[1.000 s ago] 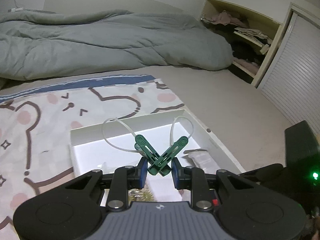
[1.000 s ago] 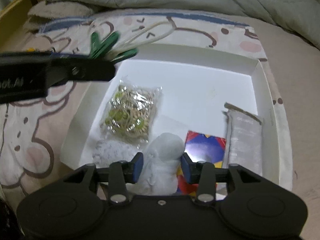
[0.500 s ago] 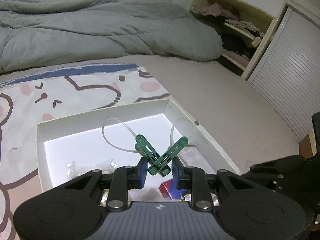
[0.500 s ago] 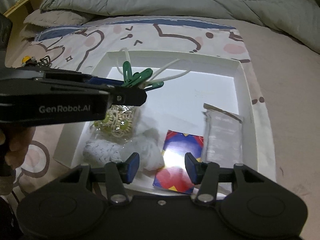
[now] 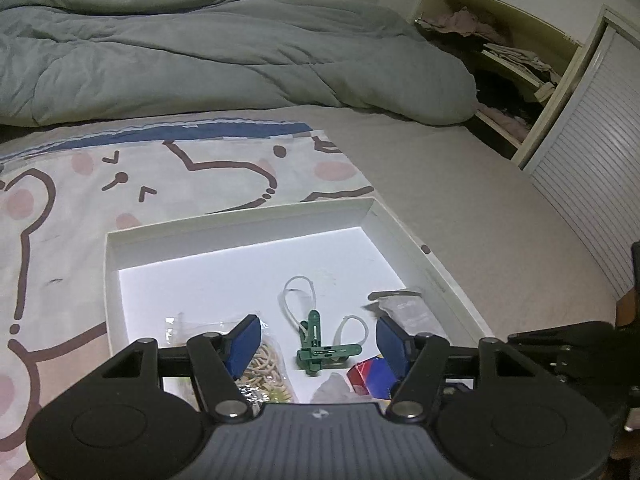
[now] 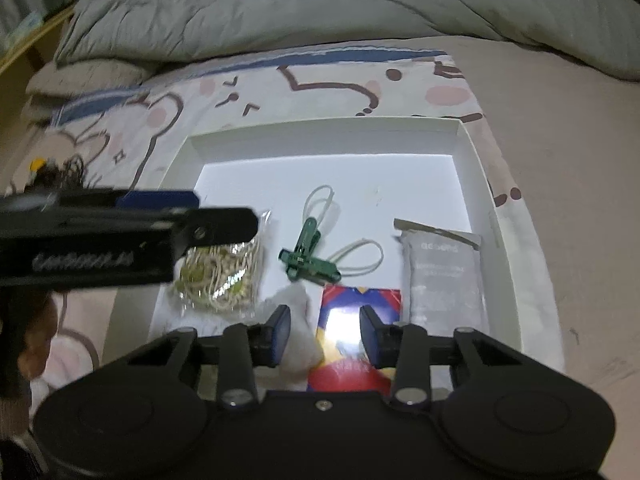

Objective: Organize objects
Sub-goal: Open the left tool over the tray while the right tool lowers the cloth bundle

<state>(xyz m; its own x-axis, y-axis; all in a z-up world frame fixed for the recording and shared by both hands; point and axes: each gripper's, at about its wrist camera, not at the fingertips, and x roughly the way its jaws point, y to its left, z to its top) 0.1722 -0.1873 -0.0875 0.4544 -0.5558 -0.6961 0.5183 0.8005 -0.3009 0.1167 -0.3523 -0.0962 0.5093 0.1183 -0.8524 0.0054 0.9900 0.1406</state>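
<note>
My left claw (image 5: 316,342) is black with blue pads (image 5: 244,340), and my right claw (image 6: 325,334) wears the same black frame and blue pads. Below them the shallow cardboard tray (image 6: 468,140) is plain white, glaring bright on its floor. In it lie two dark green plastic clips (image 6: 308,256) with milky white loops, a clear bag of beige rings flecked with green (image 6: 220,276), a silver-grey foil pouch (image 6: 444,276) with faint lettering, and a glossy card in red, blue and yellow (image 6: 360,308). The cotton sheet (image 5: 192,176) is cream with brown bear outlines, pink cheeks and a blue band. The quilted duvet (image 5: 200,56) is grey-green.
</note>
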